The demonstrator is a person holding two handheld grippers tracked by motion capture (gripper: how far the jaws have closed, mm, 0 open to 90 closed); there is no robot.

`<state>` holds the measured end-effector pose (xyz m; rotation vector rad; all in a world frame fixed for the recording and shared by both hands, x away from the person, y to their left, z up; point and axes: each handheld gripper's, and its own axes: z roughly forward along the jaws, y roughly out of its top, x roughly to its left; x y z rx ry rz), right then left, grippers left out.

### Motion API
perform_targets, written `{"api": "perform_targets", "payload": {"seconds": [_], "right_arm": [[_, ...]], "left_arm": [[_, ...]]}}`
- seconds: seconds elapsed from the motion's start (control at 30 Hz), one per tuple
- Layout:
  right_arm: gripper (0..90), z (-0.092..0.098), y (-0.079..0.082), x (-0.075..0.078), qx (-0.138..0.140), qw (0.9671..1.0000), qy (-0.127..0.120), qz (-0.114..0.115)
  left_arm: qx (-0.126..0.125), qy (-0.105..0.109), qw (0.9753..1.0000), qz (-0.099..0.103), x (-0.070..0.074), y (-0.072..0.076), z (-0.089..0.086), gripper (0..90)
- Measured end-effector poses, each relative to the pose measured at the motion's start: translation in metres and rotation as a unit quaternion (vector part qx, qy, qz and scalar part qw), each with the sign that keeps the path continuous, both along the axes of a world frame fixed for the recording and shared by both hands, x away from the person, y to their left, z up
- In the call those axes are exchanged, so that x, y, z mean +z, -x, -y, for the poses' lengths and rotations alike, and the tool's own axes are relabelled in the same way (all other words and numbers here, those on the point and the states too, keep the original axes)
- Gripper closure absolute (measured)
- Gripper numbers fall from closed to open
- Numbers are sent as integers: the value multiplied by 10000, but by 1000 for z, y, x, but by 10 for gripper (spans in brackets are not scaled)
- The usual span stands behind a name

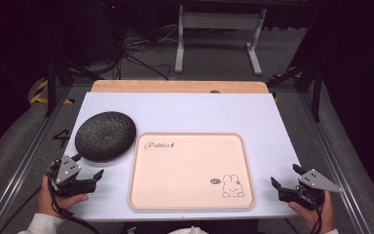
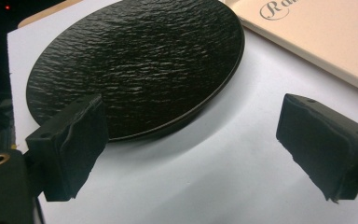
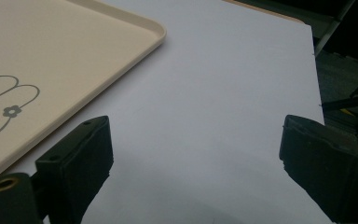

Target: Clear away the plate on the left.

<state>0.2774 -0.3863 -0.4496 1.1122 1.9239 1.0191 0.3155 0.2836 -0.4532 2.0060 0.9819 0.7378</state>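
Note:
A round black textured plate (image 1: 105, 135) lies on the white table at the left, and it spreads across the top of the left gripper view (image 2: 135, 65). A beige tray (image 1: 191, 169) with a rabbit drawing lies in the middle; its corner (image 3: 51, 60) appears in the right gripper view. My left gripper (image 1: 88, 171) is open just in front of the plate, with its jaws wide apart (image 2: 191, 149) and nothing between them. My right gripper (image 1: 286, 176) is open near the table's front right corner, to the right of the tray, with bare tabletop between its jaws (image 3: 196, 158).
The white tabletop (image 1: 199, 112) has bare room behind the tray and to its right. A wooden strip (image 1: 180, 87) runs along the far edge. Beyond stand a white table frame (image 1: 219, 34) and cables on the floor. Metal rails flank both sides.

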Motion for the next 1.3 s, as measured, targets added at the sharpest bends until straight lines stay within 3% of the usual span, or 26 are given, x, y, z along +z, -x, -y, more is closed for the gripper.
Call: {"api": "perform_targets", "payload": {"seconds": [0.37,0.67,1.03,1.17,1.2,1.3], "right_arm": [[103,-2,2,2,-9,10000,72,29],[103,-4,0,1,20,9999,103,14],[102,-3,4,2,-54,9999,83,39],[102,-3,4,2,-45,9999,101,24],[102,-3,4,2,-42,9999,96,27],[102,-3,4,1,-48,9999,88,21]], "left_arm": [[-95,-122,9999,-30,-2,-1,3,98],[-80,-375,9993,32,0,0,6,109],[-184,-563,9982,-43,0,-13,14,110],[-156,-790,9967,-41,-1,-19,19,111],[-159,-942,9954,-41,-1,-22,22,112],[-179,-1107,9937,-29,-2,-28,28,121]]}}
